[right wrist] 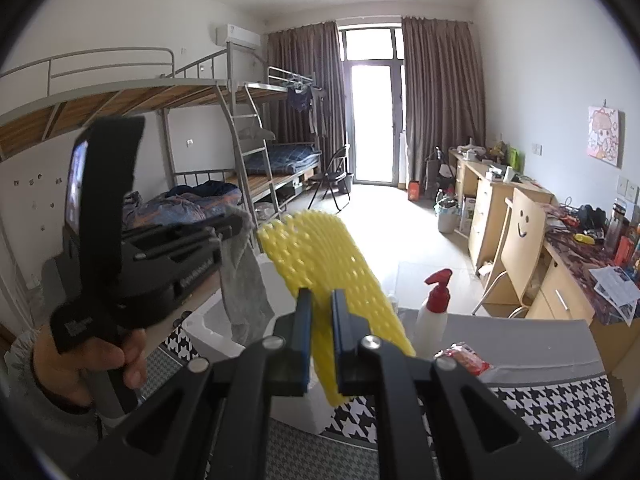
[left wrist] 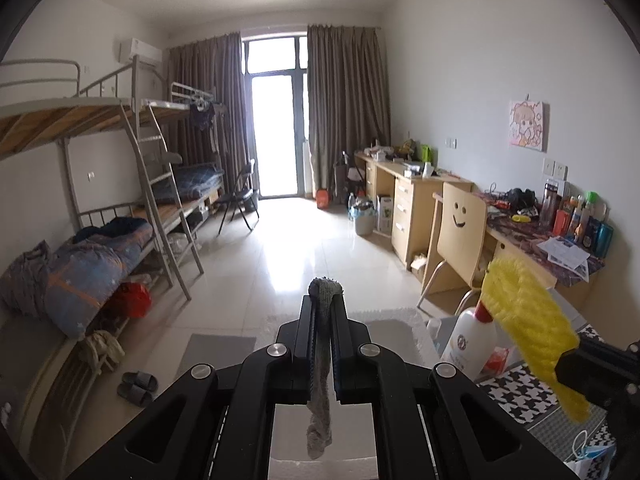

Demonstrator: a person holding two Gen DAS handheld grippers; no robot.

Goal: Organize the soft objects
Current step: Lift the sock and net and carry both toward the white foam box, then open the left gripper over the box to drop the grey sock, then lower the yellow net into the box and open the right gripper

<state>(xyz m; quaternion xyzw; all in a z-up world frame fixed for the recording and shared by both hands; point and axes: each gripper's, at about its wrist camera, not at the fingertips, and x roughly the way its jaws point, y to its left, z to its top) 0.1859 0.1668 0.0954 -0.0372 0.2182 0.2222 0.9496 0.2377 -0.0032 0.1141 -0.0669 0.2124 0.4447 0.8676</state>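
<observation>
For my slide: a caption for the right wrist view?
Right tool grips yellow foam net; left tool holds grey sock.

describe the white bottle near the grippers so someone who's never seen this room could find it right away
Start at the houndstooth-patterned cloth in the foreground, below the wooden smiley-face chair. The white bottle stands upright at its far edge, just right of the yellow foam net. Its red pump top sets it apart.

No legible text; only a smiley on the chair (left wrist: 460, 216).

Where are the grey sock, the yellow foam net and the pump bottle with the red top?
grey sock (left wrist: 320, 364): left wrist view, its middle between the fingers.
yellow foam net (right wrist: 332, 256): right wrist view, its upper mesh.
pump bottle (right wrist: 431, 322): right wrist view, its white body.
</observation>
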